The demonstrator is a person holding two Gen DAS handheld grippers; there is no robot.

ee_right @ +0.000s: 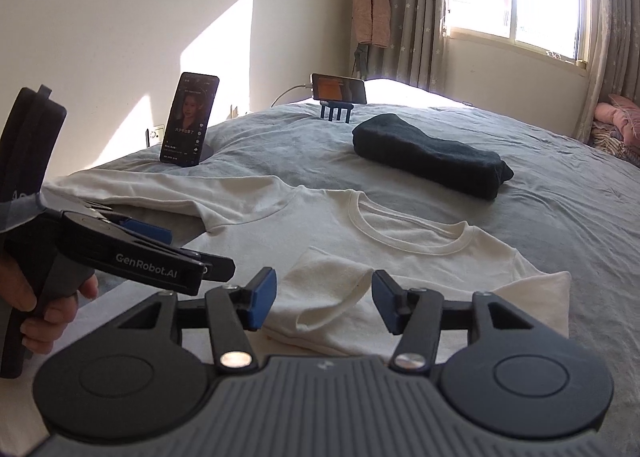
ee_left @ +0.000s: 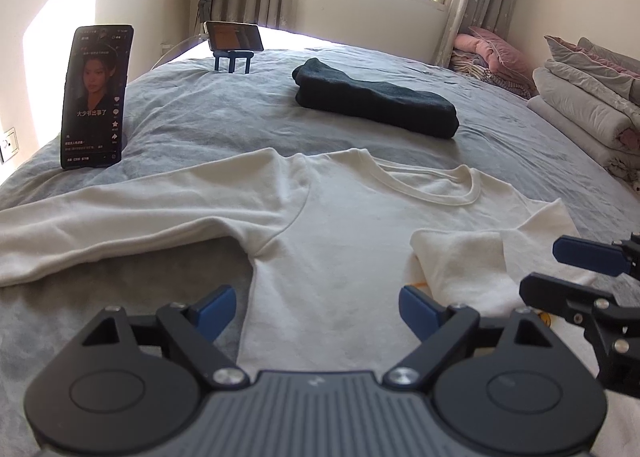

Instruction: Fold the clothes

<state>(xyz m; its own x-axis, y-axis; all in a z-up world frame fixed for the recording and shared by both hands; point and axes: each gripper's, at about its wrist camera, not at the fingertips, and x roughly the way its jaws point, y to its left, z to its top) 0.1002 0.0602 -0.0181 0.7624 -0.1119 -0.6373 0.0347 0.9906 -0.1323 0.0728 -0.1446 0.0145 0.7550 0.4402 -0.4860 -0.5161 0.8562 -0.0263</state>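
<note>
A white long-sleeved shirt [ee_left: 340, 225] lies flat on the grey bed, collar away from me. Its left sleeve [ee_left: 120, 217] stretches out to the left. Its right sleeve [ee_right: 328, 293] is folded in over the body. My left gripper [ee_left: 318, 307] is open and empty, low over the shirt's lower body. My right gripper [ee_right: 324, 299] is open and empty, just above the folded sleeve; it also shows at the right edge of the left wrist view [ee_left: 560, 269]. A folded dark garment [ee_left: 376, 101] lies further back on the bed.
A phone [ee_left: 98, 97] stands upright at the bed's left side. A second phone on a blue stand [ee_left: 234, 37] sits at the far end. Folded quilts [ee_left: 588, 105] and pillows pile up at the right. The grey bedsheet [ee_left: 200, 109] surrounds the shirt.
</note>
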